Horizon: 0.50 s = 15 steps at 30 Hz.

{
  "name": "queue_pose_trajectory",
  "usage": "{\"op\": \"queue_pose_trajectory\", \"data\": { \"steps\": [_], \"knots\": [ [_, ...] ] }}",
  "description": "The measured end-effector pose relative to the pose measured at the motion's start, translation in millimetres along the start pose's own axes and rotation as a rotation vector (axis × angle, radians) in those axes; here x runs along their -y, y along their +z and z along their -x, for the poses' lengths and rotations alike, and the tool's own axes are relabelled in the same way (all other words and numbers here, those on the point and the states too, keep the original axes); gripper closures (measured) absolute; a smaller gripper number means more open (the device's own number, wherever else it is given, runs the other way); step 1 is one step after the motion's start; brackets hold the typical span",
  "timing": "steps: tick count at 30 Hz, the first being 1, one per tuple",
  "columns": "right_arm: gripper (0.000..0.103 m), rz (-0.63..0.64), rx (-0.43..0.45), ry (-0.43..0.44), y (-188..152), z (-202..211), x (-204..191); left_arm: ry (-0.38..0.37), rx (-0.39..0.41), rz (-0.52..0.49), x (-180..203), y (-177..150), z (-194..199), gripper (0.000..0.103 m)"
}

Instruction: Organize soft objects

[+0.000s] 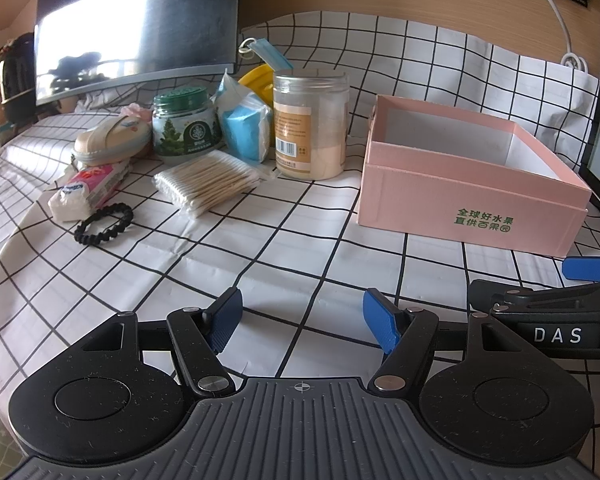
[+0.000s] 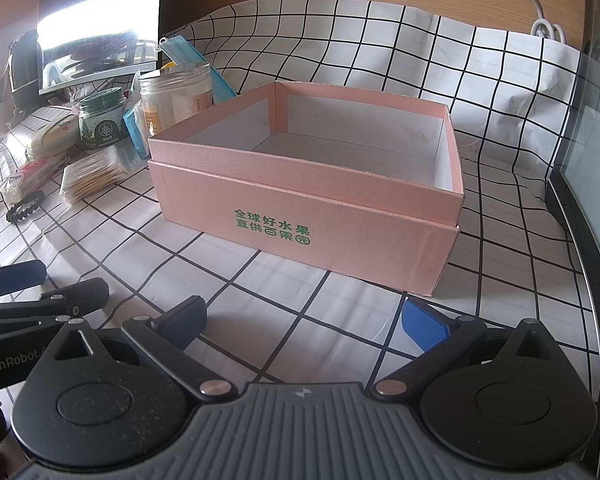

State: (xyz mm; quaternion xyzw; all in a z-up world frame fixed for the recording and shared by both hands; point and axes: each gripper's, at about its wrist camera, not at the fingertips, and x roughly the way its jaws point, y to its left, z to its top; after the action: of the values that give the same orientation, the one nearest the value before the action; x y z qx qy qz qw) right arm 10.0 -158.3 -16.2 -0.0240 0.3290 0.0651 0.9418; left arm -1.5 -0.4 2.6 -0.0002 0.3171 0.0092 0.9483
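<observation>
Your left tongs [image 1: 302, 320] and right tongs [image 2: 304, 322] are both spread wide, low over the table [image 1: 260, 248], pinching nothing. Past them sits the pink box [image 2: 300, 184], open on top. Farther left lie the hair tie [image 1: 104, 224], swabs [image 1: 208, 180] and tissues [image 1: 90, 190].

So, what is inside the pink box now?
The pink box holds no objects; only its white floor and inner walls show. The near wall hides the strip of floor behind it.
</observation>
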Motion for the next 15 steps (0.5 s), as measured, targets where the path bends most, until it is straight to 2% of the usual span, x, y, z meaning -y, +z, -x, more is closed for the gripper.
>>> {"op": "queue_pose_trajectory", "data": {
  "steps": [6, 9, 12, 15],
  "knots": [
    [0.0, 0.002, -0.001, 0.004, -1, 0, 1, -0.004, -0.01, -0.002, -3, 0, 0, 0.03],
    [0.0, 0.018, -0.062, 0.029, 8, -2, 6, -0.036, -0.041, -0.024, -7, 5, -3, 0.031],
    [0.0, 0.027, -0.117, 0.034, 14, -6, 3, -0.113, -0.086, -0.032, -21, 13, -5, 0.039],
    [0.0, 0.011, -0.138, 0.012, 16, -8, 0, -0.233, -0.139, 0.031, -48, 23, -8, 0.052]
  ]
}}
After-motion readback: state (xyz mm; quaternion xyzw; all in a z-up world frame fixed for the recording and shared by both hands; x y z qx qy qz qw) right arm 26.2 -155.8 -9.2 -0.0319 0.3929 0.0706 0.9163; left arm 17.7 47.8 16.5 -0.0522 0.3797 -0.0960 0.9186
